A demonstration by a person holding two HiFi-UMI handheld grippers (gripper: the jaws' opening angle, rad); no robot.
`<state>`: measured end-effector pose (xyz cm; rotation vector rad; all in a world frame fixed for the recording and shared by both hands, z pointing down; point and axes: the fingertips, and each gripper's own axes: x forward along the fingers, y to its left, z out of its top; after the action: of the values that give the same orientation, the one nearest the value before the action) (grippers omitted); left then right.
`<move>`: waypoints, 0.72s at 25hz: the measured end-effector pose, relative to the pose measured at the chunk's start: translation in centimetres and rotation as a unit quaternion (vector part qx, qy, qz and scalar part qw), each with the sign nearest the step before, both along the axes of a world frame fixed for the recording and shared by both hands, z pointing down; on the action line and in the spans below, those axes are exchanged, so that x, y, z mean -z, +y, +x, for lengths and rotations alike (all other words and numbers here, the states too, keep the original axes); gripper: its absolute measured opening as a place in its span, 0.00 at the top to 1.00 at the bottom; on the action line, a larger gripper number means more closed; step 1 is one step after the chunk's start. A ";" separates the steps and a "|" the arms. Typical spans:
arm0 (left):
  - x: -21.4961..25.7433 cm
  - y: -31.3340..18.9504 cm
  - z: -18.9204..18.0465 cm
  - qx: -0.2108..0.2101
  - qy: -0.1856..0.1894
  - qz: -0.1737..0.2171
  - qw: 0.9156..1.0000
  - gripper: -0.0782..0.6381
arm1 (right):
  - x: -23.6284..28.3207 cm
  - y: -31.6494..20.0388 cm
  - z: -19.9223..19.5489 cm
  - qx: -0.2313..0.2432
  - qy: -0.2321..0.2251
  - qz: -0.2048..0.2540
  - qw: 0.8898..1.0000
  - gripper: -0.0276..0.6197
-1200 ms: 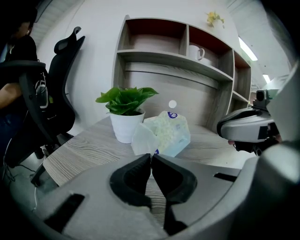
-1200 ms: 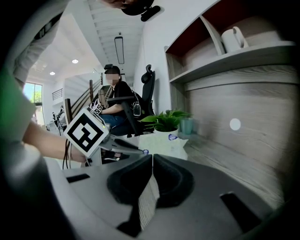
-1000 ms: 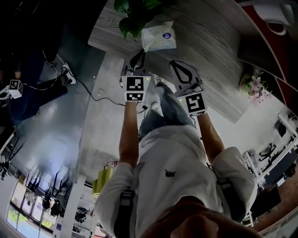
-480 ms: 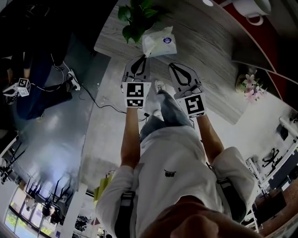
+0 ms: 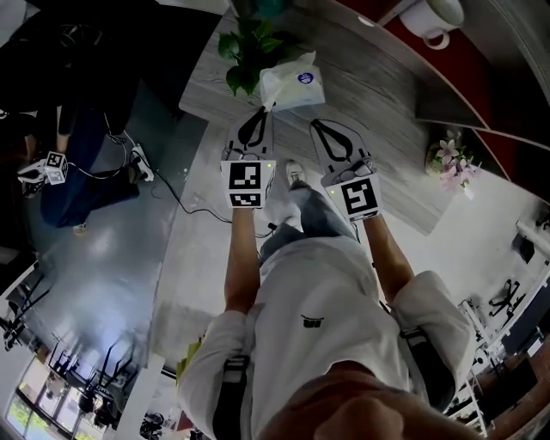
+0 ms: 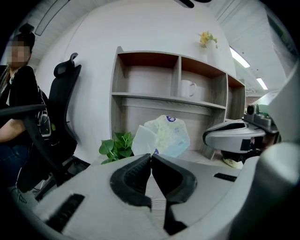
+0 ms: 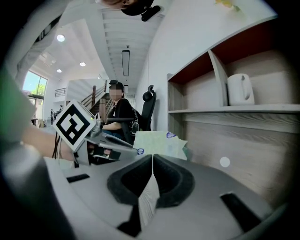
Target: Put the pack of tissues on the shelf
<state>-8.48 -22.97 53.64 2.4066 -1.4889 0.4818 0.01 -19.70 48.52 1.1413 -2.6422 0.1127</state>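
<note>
Currently left gripper (image 5: 263,111) and right gripper (image 5: 316,125) jaws pressed together, empty; pack of tissues (image 5: 293,79) lies on tabletop (image 5: 391,150) just beside plant (image 5: 249,53). Risk: unopened jaws shove the soft pack into plant instead of gripping.

One pack (image 5: 292,79), one mug (image 5: 434,17), one plant (image 5: 245,51)

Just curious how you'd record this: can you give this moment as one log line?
left claw: shut, empty | right claw: shut, empty | tissues: on desk beside plant, ungripped | shelf: holds mug, no tissues
</note>
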 end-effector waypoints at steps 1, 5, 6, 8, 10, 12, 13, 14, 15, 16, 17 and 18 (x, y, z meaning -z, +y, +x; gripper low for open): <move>0.5 -0.2 0.0 -0.001 0.000 0.003 1.000 0.85 | 0.3 -0.1 0.1 -0.001 -0.002 0.001 1.000 0.92; 2.1 -0.9 -0.3 0.002 -0.003 0.010 1.000 0.85 | 1.9 -0.8 0.2 -0.001 -0.004 0.015 1.000 0.92; 2.7 -1.1 -0.3 0.003 -0.002 0.015 1.000 0.85 | 2.3 -1.0 0.2 0.000 -0.003 0.019 1.000 0.92; 3.9 -1.7 -0.4 0.003 0.000 0.026 1.000 0.85 | 3.0 -1.3 0.2 0.000 -0.004 0.026 1.000 0.92; 4.8 -2.1 -0.5 0.003 0.001 0.033 0.999 0.85 | 3.7 -1.6 0.2 -0.001 -0.004 0.030 1.000 0.92; 5.8 -2.4 -0.5 0.003 0.003 0.041 0.999 0.85 | 4.4 -1.9 0.2 -0.001 -0.004 0.035 0.999 0.92; 6.3 -2.6 -0.6 0.004 0.003 0.044 0.999 0.85 | 4.8 -2.0 0.2 -0.002 -0.005 0.037 0.999 0.92; 6.8 -2.8 -0.6 0.004 0.004 0.047 0.999 0.85 | 5.1 -2.2 0.2 -0.003 -0.007 0.039 0.999 0.92; 7.2 -3.0 -0.7 0.004 0.004 0.051 0.999 0.85 | 5.5 -2.4 0.2 -0.004 -0.008 0.042 0.999 0.92; 7.7 -3.1 -0.7 0.004 0.006 0.054 0.999 0.85 | 5.8 -2.5 0.2 -0.004 -0.009 0.045 0.999 0.92; 8.1 -3.2 -0.7 0.004 0.008 0.057 0.998 0.85 | 6.2 -2.7 0.2 -0.004 -0.010 0.048 0.999 0.92; 8.4 -3.4 -0.7 0.004 0.009 0.060 0.998 0.85 | 6.5 -2.8 0.2 -0.004 -0.010 0.051 0.999 0.92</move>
<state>-9.19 -26.34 45.19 2.4872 -1.5623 0.3773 0.19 -22.50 42.06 1.1897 -2.6889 -0.0081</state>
